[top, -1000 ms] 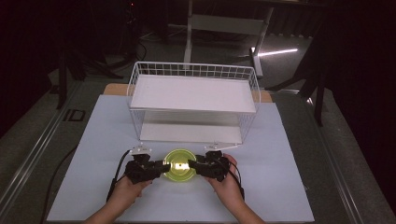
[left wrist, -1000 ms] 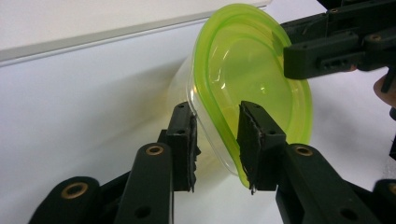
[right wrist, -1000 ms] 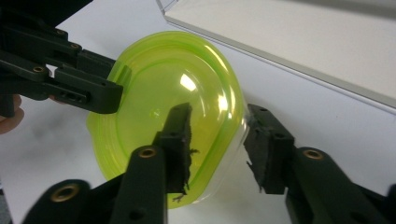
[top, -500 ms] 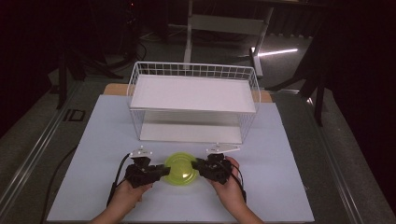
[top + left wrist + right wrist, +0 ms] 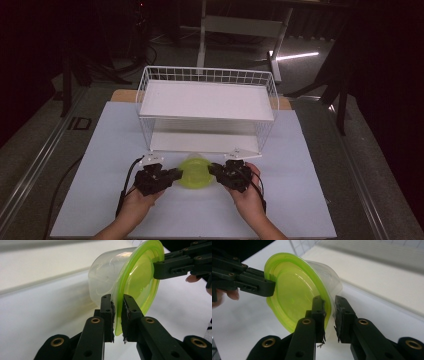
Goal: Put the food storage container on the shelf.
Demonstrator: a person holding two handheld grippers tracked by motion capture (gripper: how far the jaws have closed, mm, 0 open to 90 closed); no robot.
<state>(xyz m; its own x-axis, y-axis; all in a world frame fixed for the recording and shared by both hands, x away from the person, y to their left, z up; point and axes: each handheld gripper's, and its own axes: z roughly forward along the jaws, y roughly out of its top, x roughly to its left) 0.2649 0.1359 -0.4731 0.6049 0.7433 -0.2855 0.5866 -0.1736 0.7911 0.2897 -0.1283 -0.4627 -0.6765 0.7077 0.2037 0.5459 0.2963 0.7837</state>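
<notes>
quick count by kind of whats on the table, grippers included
clear container with green lid: 1
white wire shelf rack: 1
black grippers: 2, the left gripper and the right gripper, each clamped on the lid's rim
total: 4

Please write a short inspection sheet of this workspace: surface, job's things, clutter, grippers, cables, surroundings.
Surface: white table, bare around the work.
Job's things: clear container with a green lid, tipped on its side, lid rim pinched from both sides.
Clutter: nothing seen.
Grippers: left gripper and right gripper each shut on the lid rim.
Cables: black cable trails from the left gripper.
Surroundings: white wire rack behind; dark floor.
</notes>
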